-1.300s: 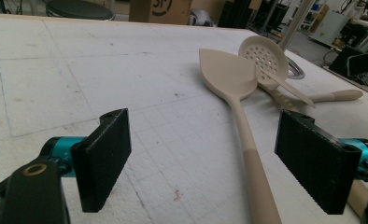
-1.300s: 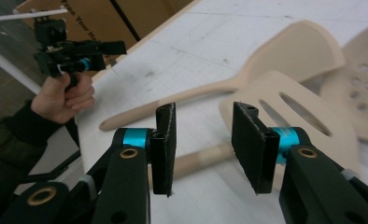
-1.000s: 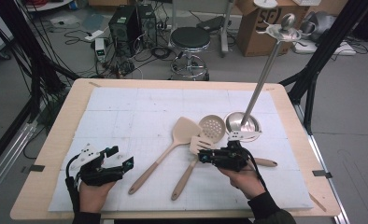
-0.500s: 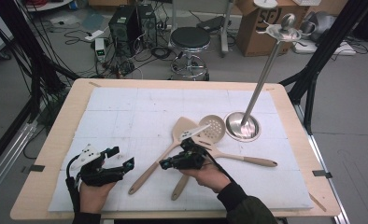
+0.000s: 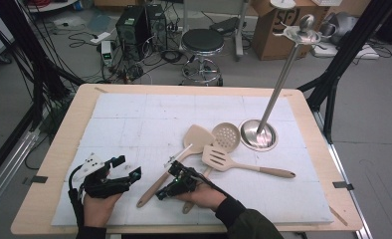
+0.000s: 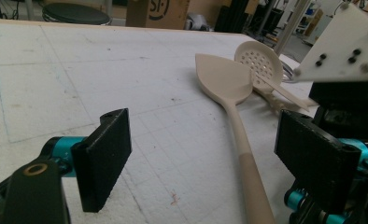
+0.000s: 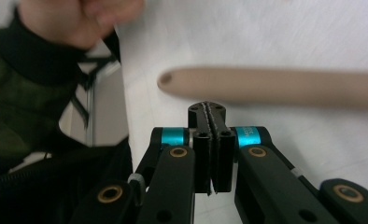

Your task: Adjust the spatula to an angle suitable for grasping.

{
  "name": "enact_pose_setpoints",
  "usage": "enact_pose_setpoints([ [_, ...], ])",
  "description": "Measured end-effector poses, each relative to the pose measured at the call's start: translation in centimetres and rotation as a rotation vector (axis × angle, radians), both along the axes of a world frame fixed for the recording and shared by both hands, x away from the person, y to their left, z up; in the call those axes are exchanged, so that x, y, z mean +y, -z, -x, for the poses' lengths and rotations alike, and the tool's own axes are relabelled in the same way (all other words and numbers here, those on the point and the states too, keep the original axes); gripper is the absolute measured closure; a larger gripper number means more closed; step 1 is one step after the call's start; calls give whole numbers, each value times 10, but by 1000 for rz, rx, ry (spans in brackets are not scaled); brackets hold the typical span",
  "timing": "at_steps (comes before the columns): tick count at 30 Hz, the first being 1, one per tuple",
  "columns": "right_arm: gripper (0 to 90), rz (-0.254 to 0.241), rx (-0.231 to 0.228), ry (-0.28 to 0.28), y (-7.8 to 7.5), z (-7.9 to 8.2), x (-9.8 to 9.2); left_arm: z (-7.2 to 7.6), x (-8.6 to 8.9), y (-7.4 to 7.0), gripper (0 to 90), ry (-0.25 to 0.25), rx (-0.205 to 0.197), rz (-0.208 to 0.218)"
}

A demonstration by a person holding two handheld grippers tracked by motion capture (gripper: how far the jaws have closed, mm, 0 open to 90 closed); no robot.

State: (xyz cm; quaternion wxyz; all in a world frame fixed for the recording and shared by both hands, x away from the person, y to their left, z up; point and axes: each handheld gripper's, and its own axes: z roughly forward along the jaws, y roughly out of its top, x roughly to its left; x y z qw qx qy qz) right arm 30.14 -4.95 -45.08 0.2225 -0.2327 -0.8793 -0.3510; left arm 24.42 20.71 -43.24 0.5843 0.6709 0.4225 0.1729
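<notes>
Beige spatula (image 5: 174,167) lies diagonally on the foam mat from above, my right gripper (image 5: 170,186) low beside its handle, left gripper (image 5: 127,169) resting further left. Left gripper view: my jaws wide apart, empty. Right gripper view: jaws pressed together just short of the handle end, nothing between them.

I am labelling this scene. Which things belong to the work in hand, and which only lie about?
In the work:
- right gripper, jaws shut and empty
- solid spatula, its handle end just before those jaws

Lying about:
- slotted turner
- skimmer
- steel stand
- left gripper, open
</notes>
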Motion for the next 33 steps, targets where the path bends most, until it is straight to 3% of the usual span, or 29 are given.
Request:
enact_pose_setpoints([
  [2, 896, 21, 30, 1, 4, -4, 2, 0, 0, 0, 193, -6, 0, 6],
  [9, 897, 35, 63, 25, 4, -8, 5, 0, 1, 0, 195, -11, 3, 12],
  [15, 897, 74, 40, 15, 0, -7, 11, 0, 2, 0, 196, -16, 0, 9],
  [18, 897, 104, 3, 5, -4, -9, 21, 0, 2, 0, 197, -19, 1, 11],
  [21, 897, 96, 44, 7, -2, -16, 28, 1, 4, 0, 198, -29, 4, 18],
  [26, 897, 95, 23, 23, -2, -24, 40, 1, 5, 1, 199, -37, 6, 22],
  [29, 897, 75, 48, 40, 0, -32, 46, 2, 7, 1, 200, -41, 5, 27],
  [33, 897, 67, 31, 85, 0, -41, 53, 2, 8, 1, 201, -43, 4, 27],
])
